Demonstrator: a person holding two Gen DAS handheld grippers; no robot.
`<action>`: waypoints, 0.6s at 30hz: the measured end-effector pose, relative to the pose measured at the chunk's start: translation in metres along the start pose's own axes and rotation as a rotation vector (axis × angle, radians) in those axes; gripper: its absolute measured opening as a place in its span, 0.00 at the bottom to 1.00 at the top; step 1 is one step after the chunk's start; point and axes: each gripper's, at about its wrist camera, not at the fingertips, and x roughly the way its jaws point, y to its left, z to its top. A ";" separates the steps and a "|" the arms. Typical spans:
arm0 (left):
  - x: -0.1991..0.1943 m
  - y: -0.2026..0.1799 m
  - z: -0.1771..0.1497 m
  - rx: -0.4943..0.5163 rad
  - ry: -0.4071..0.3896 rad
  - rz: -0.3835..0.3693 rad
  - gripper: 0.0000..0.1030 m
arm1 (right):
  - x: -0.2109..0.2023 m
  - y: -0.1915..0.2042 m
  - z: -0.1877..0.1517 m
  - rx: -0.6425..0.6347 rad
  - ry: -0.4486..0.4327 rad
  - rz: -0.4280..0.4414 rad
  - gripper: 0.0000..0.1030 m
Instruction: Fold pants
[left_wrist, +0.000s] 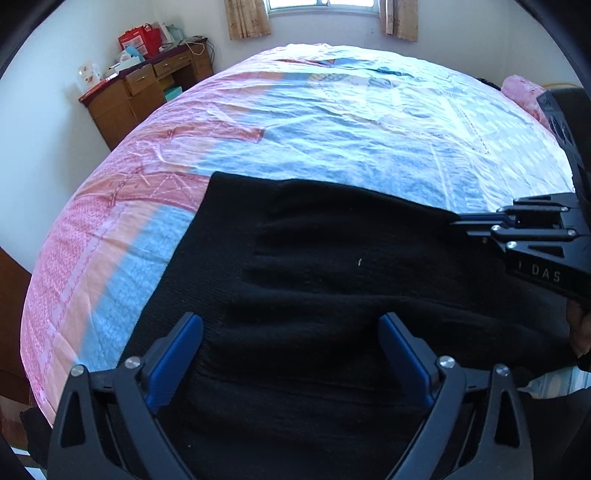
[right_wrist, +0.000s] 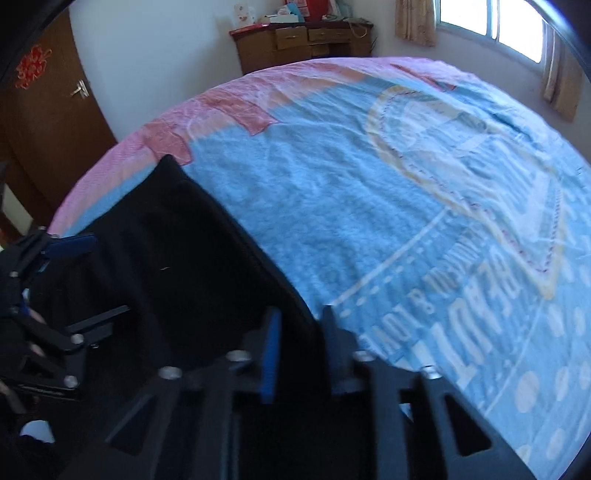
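Black pants (left_wrist: 314, 266) lie folded flat on the near part of the bed; they also show in the right wrist view (right_wrist: 177, 266). My left gripper (left_wrist: 291, 321) is open, its blue-padded fingers spread just above the cloth near its near edge. My right gripper (right_wrist: 301, 314) is shut on the right edge of the pants, the cloth pinched between its fingers. It shows from the side at the right in the left wrist view (left_wrist: 461, 221). The left gripper appears at the far left of the right wrist view (right_wrist: 70, 243).
The bed is covered by a pink and blue printed sheet (left_wrist: 332, 122). A wooden desk (left_wrist: 144, 92) with boxes stands against the far wall. A curtained window (left_wrist: 321, 7) is behind the bed. A brown door (right_wrist: 40, 122) is at the left.
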 end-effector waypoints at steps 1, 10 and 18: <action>-0.003 0.002 0.000 -0.005 -0.005 -0.007 0.95 | -0.002 0.000 0.000 0.006 0.005 -0.001 0.07; -0.052 0.044 -0.011 -0.070 -0.106 -0.123 0.95 | -0.079 0.043 -0.002 -0.001 -0.166 0.015 0.04; -0.097 0.072 -0.030 -0.117 -0.186 -0.289 0.99 | -0.126 0.118 -0.054 -0.096 -0.243 0.060 0.04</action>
